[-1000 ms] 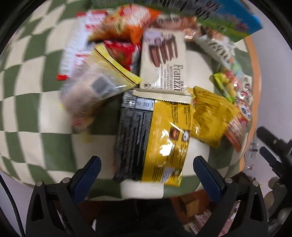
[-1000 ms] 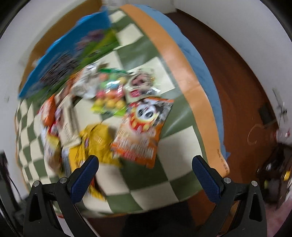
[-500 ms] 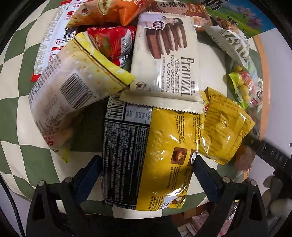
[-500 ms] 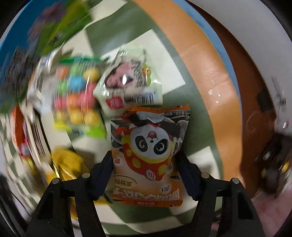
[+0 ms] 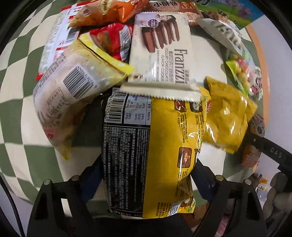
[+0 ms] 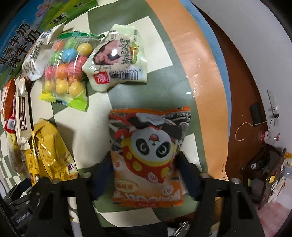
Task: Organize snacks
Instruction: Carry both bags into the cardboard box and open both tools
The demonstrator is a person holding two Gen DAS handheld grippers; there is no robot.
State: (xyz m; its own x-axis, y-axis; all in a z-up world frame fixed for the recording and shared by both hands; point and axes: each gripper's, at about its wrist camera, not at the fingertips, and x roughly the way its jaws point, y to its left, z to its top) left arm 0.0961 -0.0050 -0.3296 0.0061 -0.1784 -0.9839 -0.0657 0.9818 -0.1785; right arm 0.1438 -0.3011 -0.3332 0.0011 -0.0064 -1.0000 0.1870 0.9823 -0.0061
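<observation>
Snack packs lie on a green-and-white checked cloth (image 5: 16, 102). My left gripper (image 5: 146, 175) is shut on a yellow-and-black noodle pack (image 5: 149, 153), its blue fingers pressing both long sides. A white Franzzi cookie pack (image 5: 162, 52) overlaps the noodle pack's far end. My right gripper (image 6: 144, 173) is shut on an orange panda snack bag (image 6: 147, 155), its fingers against the bag's two sides. The noodle pack also shows at the left of the right wrist view (image 6: 53, 151).
Left view: pale barcode bag (image 5: 73, 102), small yellow pouch (image 5: 228, 116), red pack (image 5: 111, 40), orange bag (image 5: 102, 12). Right view: candy ball bag (image 6: 65, 71), white pouch (image 6: 116, 58), blue-green carton (image 6: 16, 40), orange table border (image 6: 197, 69), brown floor beyond.
Both grippers came down onto the table and closed: the left onto the noodle pack, the right onto the panda bag.
</observation>
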